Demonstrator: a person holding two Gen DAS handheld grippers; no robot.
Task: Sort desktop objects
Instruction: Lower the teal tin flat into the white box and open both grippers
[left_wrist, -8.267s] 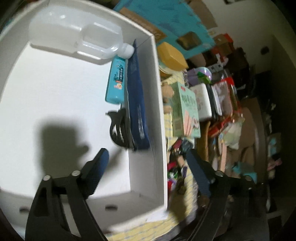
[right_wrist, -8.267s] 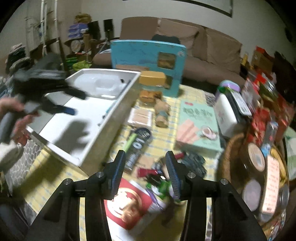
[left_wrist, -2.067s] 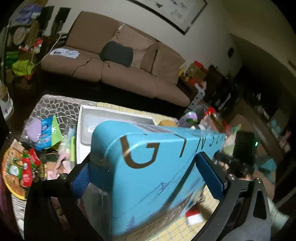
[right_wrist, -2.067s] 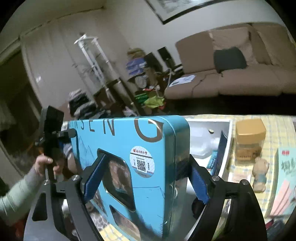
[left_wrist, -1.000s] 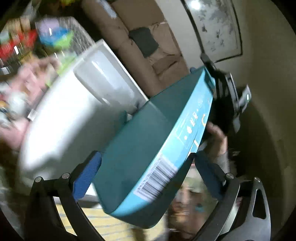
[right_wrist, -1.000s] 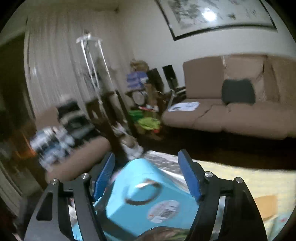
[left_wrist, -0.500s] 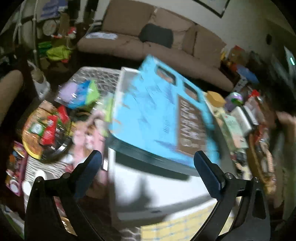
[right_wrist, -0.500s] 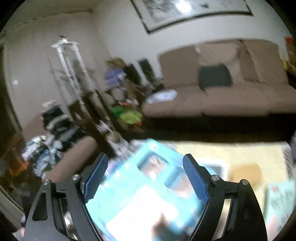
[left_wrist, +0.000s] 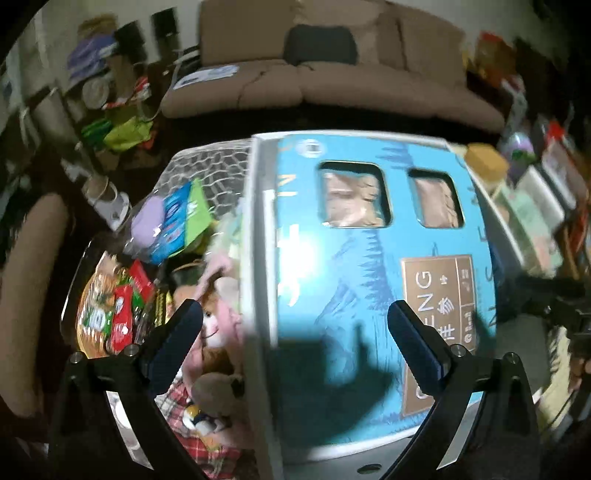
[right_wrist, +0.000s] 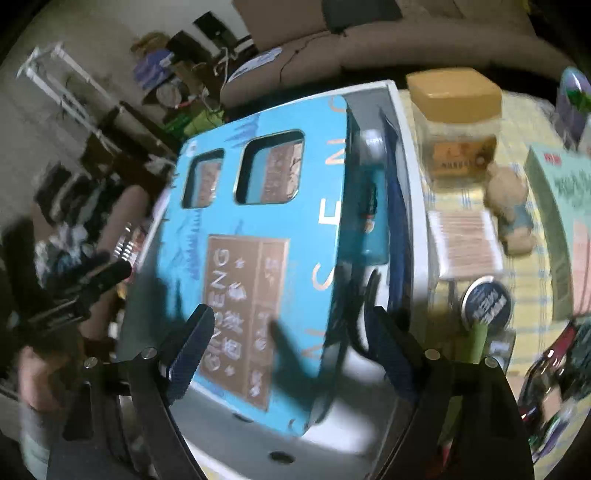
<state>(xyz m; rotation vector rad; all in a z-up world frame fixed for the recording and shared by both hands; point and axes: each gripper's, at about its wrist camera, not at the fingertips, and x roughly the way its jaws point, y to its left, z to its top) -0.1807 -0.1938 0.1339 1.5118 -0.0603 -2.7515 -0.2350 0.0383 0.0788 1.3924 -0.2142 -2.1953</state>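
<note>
Jaws spread wide on the left gripper (left_wrist: 293, 314), nothing pinched, hanging over the near end of the blue box (left_wrist: 369, 258). Same story on the right gripper (right_wrist: 289, 314): jaws just been opening, now parted wide, pads clear of everything, box below and beyond them rather than between. Box itself down flat, window side up, inside the white bin (left_wrist: 258, 229), filling most of it, one long edge close along the bin wall. Squeezed in beside it, on its other side in the right view: a blue tube (right_wrist: 369, 221), a dark blue flat thing (right_wrist: 397, 221) on edge against the bin wall, a black clip (right_wrist: 356, 321) near the right fingers. Whether the box leans on any of them, hard to tell through the blur. Outside the bin on the yellow checked cloth (right_wrist: 532, 280), well apart from the box: a jar (right_wrist: 454, 110) with a yellow lid, a little bear (right_wrist: 511, 206), a green carton (right_wrist: 561, 192) at the edge. Looks like the drop-off done and the pull-away in hand. To do it well: lift both grippers straight up and clear before swinging sideways, keep the pads off the box rim so as not to tip it, mind the clip under the right fingers, then pick the next target on the cloth, probably the jar or the bear, one at a time
</note>
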